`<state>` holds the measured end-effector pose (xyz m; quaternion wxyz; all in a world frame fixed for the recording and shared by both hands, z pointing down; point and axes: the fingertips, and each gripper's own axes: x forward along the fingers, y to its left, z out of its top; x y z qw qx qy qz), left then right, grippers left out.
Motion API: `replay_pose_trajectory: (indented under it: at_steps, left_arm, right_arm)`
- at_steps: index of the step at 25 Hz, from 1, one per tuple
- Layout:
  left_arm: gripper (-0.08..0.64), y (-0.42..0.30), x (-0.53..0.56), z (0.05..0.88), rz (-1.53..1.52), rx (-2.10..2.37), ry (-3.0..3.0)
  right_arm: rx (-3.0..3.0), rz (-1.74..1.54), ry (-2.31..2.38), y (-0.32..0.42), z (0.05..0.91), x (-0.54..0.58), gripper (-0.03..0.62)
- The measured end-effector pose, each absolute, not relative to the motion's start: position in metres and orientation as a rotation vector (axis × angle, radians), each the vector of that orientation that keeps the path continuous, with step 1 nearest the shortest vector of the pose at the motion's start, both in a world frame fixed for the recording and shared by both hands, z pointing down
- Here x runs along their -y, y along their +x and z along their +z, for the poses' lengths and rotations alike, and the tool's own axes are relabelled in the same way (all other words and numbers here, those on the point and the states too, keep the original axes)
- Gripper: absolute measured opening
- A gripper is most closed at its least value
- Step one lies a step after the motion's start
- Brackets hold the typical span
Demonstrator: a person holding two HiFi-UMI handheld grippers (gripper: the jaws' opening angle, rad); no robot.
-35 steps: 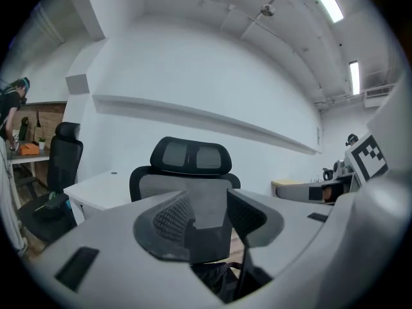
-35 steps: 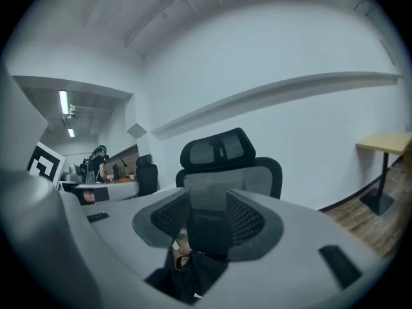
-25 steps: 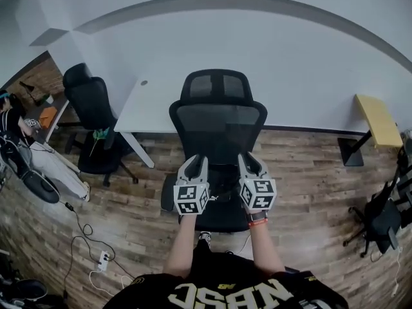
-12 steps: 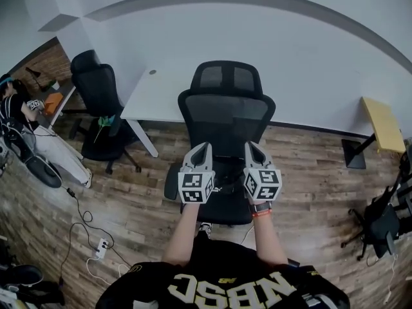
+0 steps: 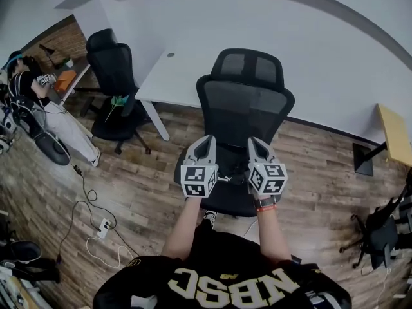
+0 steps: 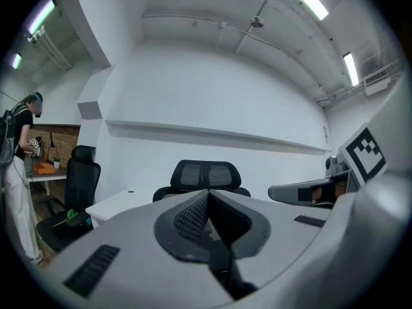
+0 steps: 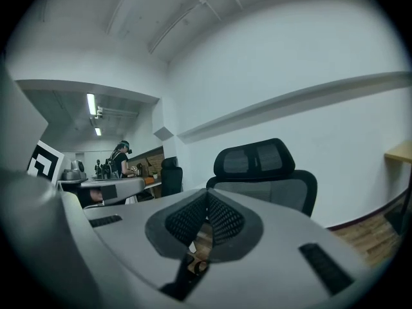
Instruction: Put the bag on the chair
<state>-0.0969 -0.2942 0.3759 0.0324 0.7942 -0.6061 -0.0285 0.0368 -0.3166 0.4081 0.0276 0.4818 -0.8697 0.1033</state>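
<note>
A black mesh office chair [image 5: 248, 102] stands in front of me; its headrest also shows in the left gripper view [image 6: 206, 174] and the right gripper view [image 7: 257, 163]. A dark item with a small white logo [image 5: 225, 178], apparently the bag, lies on the seat between my grippers, mostly hidden by them. Over the seat's left side my left gripper [image 5: 205, 148] is shut, with its pads [image 6: 193, 214] meeting on nothing. My right gripper [image 5: 256, 148] hovers over the right side, also shut and empty, pads [image 7: 219, 219] together.
A white desk [image 5: 177, 76] stands behind the chair. A second black chair [image 5: 116, 76] and a standing person [image 5: 26, 102] are at the left. A yellow table [image 5: 396, 131] is at the right. Cables and a power strip [image 5: 103, 227] lie on the wooden floor.
Both grippers' jaws have closed from slightly apart to fully together. They stay over the seat while the head view has swung, bringing the chair a little higher and to the right.
</note>
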Motion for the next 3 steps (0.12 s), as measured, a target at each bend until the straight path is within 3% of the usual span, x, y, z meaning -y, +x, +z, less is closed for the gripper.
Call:
replay_pose_trajectory:
  at_steps: [3]
  left_arm:
    - [0.015,-0.1058,0.2959,0.3831,-0.082,1.873,2.431]
  right_arm:
    - [2.694,0.327,1.469,0.0289,0.4138,0.3178,0.009]
